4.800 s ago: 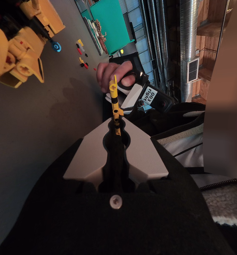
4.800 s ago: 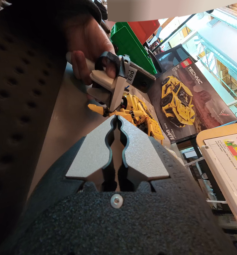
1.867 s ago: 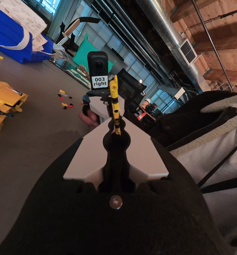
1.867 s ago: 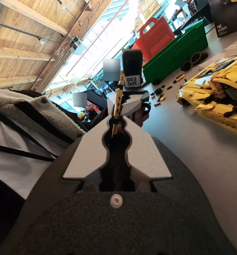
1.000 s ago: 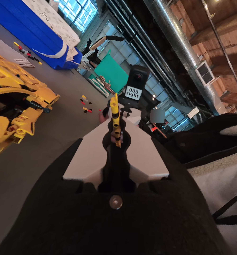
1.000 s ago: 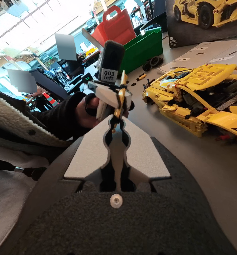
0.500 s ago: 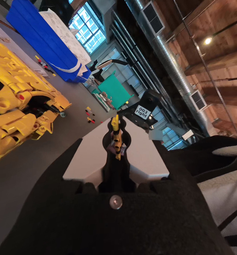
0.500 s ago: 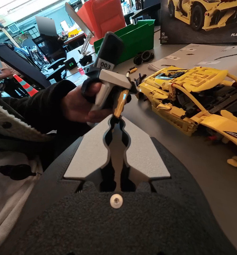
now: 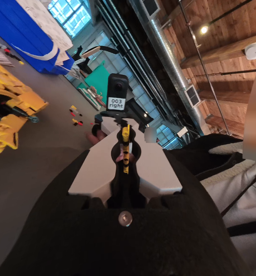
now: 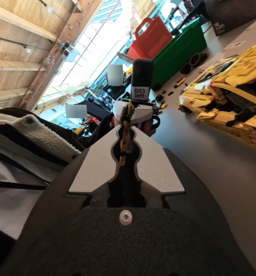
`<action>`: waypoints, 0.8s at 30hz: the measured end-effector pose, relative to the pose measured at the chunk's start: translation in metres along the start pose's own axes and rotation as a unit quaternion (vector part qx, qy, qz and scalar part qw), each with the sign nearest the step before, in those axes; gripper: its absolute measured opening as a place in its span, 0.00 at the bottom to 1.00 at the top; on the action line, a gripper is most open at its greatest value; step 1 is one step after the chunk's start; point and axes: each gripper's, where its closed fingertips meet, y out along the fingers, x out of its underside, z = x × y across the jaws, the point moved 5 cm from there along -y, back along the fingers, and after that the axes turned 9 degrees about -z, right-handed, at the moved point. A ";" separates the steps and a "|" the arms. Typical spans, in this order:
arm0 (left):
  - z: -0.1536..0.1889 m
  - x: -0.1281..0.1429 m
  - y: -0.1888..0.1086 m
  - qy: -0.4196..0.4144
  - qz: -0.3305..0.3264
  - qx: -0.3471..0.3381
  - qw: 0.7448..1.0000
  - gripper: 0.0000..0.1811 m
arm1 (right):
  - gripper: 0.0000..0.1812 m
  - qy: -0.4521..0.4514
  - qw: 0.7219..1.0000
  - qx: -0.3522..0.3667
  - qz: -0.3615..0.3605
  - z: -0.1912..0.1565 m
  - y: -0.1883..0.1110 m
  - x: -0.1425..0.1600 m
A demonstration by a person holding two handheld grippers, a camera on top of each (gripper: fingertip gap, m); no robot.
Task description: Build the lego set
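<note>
Lego beam (image 9: 125, 150) pinched by left claw (image 9: 125, 132) and right claw (image 10: 125, 128), nose-to-nose.

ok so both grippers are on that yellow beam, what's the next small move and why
Probably let the left gripper ease open, then carry the yellow beam toward the yellow car: the right gripper looks closed on it too, both meeting in mid-air, like a handover.

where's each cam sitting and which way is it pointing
Left wrist view: on the left gripper, looking along its fingers at the right gripper head-on; a hand and jacket show.
Right wrist view: on the right gripper, facing the left gripper; sleeve and hand show.
Shared: the yellow beam between both grippers, the yellow car, the grey table.
</note>
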 end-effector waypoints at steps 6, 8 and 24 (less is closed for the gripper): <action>0.006 -0.007 -0.007 0.012 0.035 0.014 0.999 0.12 | 0.02 -0.008 0.999 -0.007 0.052 -0.003 -0.017 -0.009; 0.005 -0.005 -0.007 0.033 0.018 -0.011 0.999 0.08 | 0.02 -0.010 0.998 -0.011 0.068 -0.005 -0.021 -0.011; 0.016 0.014 0.014 0.087 -0.071 -0.002 0.994 0.04 | 0.07 0.028 0.995 -0.081 0.059 -0.013 -0.012 -0.008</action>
